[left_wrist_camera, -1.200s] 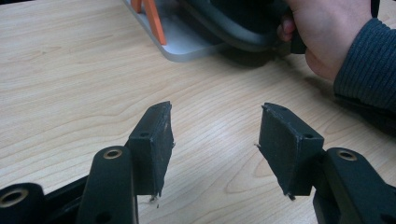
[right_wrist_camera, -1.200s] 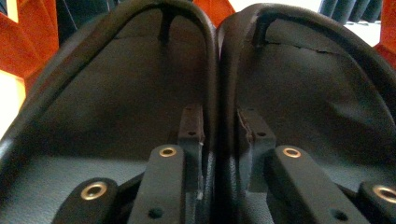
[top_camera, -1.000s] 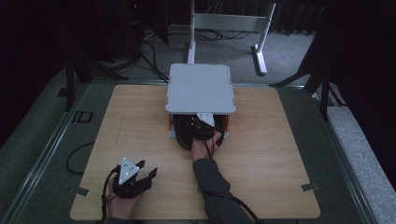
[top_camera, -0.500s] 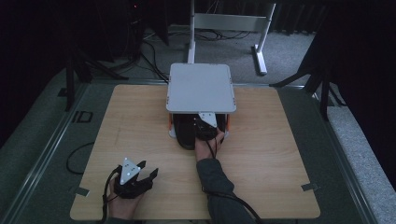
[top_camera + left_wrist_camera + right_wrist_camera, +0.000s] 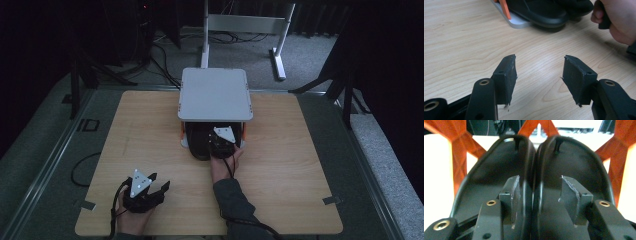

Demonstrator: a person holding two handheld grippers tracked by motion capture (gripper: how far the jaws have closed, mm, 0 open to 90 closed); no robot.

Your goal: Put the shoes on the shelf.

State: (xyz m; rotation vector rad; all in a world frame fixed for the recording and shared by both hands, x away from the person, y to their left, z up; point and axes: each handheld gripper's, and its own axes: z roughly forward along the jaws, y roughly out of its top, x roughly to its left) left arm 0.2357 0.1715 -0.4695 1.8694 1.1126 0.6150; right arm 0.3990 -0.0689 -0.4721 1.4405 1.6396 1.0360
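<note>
Two black sandals (image 5: 489, 175) lie side by side on the lower level of a small rack with a grey top (image 5: 215, 95) and orange supports (image 5: 459, 152). My right gripper (image 5: 540, 180) reaches in under the top, its jaws straddling the sandals' adjoining rims. The jaws have just been opening, and the right pad stands clear of the rim. In the high view the right gripper (image 5: 218, 139) is at the rack's front beside the sandals (image 5: 199, 146). My left gripper (image 5: 159, 181) rests near the table's front left, open and empty (image 5: 539, 58).
The wooden table (image 5: 300, 165) has bare room on both sides of the rack. The left gripper view takes in the rack's grey base plate (image 5: 516, 22), a sandal's toe (image 5: 541, 11) and the right hand (image 5: 619, 17). Cables and stand legs (image 5: 277, 60) lie on the floor beyond.
The right gripper has drawn back slightly toward the person at the rack's front. The left gripper has stayed where it was.
</note>
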